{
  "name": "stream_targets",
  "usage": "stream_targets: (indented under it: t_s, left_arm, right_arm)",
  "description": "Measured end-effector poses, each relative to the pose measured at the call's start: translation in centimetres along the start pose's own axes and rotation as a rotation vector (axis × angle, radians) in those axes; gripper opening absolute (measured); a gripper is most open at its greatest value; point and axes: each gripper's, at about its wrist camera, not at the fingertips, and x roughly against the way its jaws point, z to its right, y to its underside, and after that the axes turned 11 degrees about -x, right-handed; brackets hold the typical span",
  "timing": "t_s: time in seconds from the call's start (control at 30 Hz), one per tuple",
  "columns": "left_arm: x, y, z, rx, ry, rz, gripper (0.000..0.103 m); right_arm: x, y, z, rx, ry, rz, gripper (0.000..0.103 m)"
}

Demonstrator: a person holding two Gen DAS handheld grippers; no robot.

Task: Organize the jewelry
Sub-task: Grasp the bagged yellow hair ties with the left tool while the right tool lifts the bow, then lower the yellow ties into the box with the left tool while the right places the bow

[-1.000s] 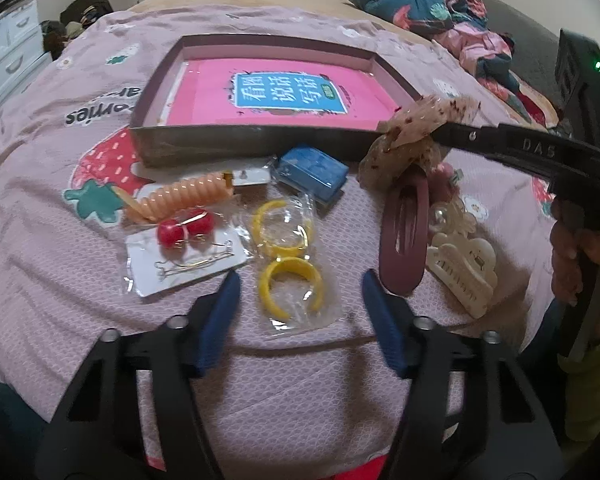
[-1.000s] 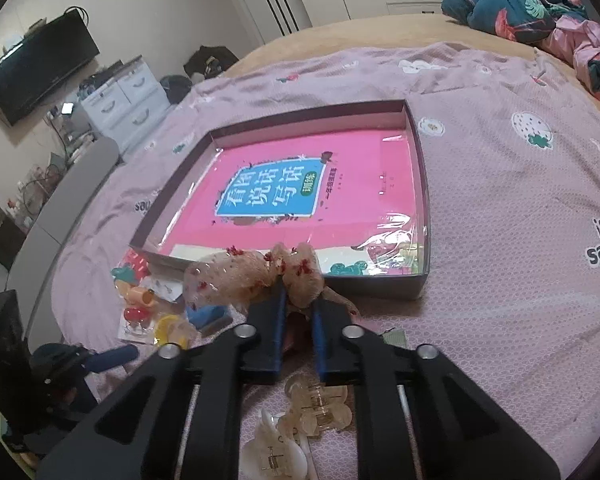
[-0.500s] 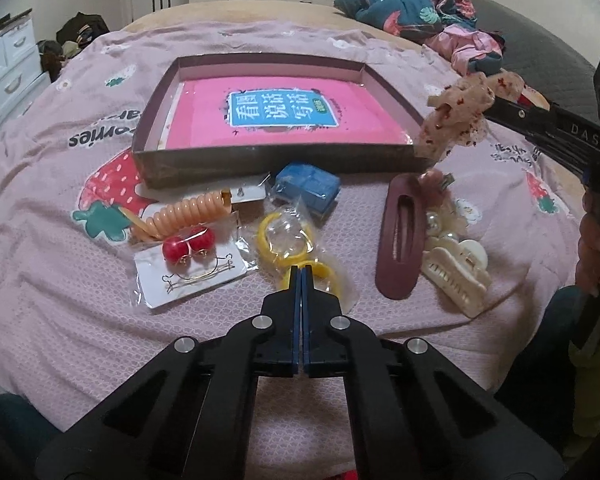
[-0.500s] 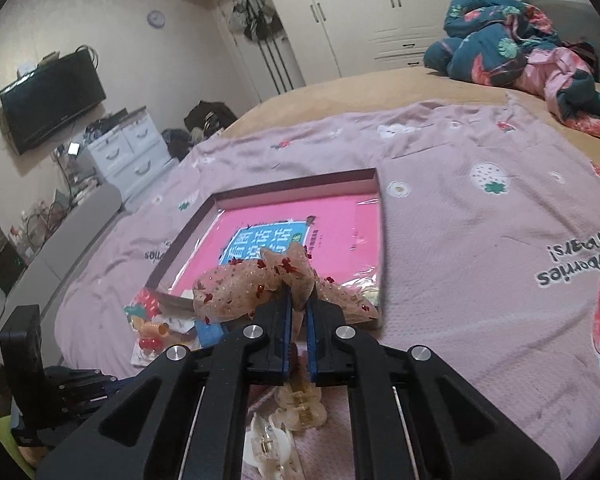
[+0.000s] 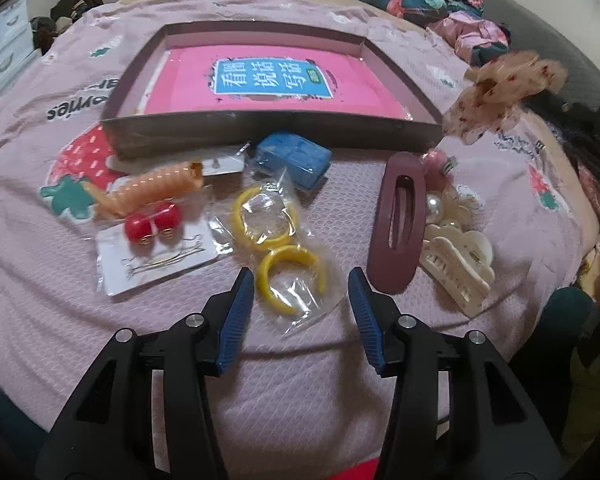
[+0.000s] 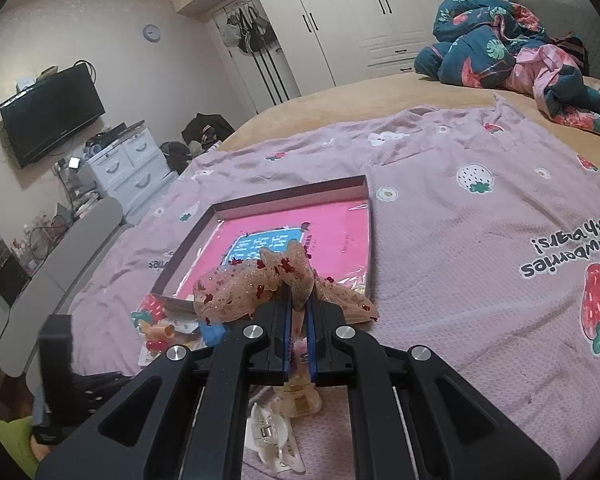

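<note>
While my right tool (image 6: pixel 299 300) is gripping the sheer bow (image 6: pixel 260 286) tight and holding it in the air above the near right corner of the box (image 5: pixel 268 130), nothing but a pink book is lying in that box, so I am judging the sorting barely begun. My left tool (image 5: pixel 300 280) is opening, nothing between its jaws, over the yellow rings (image 5: pixel 291 280). The red earrings (image 5: pixel 153 222), the oval clip (image 5: pixel 398 224) and the claw clip (image 5: pixel 456 264) are waiting on the bed (image 5: pixel 300 380).
</note>
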Motion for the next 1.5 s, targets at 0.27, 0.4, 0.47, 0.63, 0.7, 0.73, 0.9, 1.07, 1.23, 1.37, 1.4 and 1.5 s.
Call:
stream_targets:
  t_s: [0.27,0.4,0.47,0.63,0.7,0.73,0.9,1.07,1.23,1.37,1.4,1.5]
  left_arm:
    - [-1.7,-1.2,-0.2,0.029,-0.024,-0.009,0.038]
    - [-1.0,-1.3,-0.1,0.016,-0.027,-0.001,0.031]
    - [0.1,-1.2,-0.3,0.019,0.000,0.011,0.031]
    - [3.6,-1.7,-1.4,0.027,0.019,0.083,0.031]
    - [4.6,-2.5,-2.5,0.039,0.007,0.113,0.031]
    - [4.9,-2.9,-3.0,0.043,-0.003,0.125,0.031]
    - [6.6,-6.3,-7.0,0.097,-0.082,0.195,0.031]
    - [6.2,-9.5,-10.2,0.138,-0.128,0.218,0.031]
    - [3.9,-11.6,-12.1,0.169,-0.140,0.202,0.031]
    - [1.4,-12.6,-12.9,0.196,-0.112,0.176,0.031]
    - [1.0,-12.8,-13.0,0.196,-0.105,0.172,0.031]
    - [-0.4,-13.0,-12.9,0.187,-0.090,0.162,0.032]
  right_arm:
    - [0.6,-0.6,-0.2,0.004,-0.019,0.016,0.006]
    - [0.9,-1.4,-0.9,0.020,-0.030,0.029,0.006]
    - [1.0,-2.2,-1.3,0.029,-0.037,0.042,0.006]
    - [0.8,-4.1,-2.5,0.056,-0.046,0.067,0.006]
    - [0.5,-5.0,-3.0,0.062,-0.048,0.076,0.006]
    - [0.3,-5.3,-3.2,0.063,-0.051,0.080,0.006]
    - [-1.1,-7.4,-4.1,0.066,-0.051,0.088,0.006]
    - [-3.2,-8.6,-4.4,0.058,-0.033,0.060,0.006]
    - [-6.0,-8.7,-4.1,0.034,0.008,0.000,0.006]
    - [-7.9,-7.8,-3.1,0.003,0.025,-0.050,0.006]
    - [-8.2,-7.6,-2.9,-0.001,0.030,-0.057,0.006]
    - [-9.1,-6.5,-1.9,-0.026,0.039,-0.091,0.006]
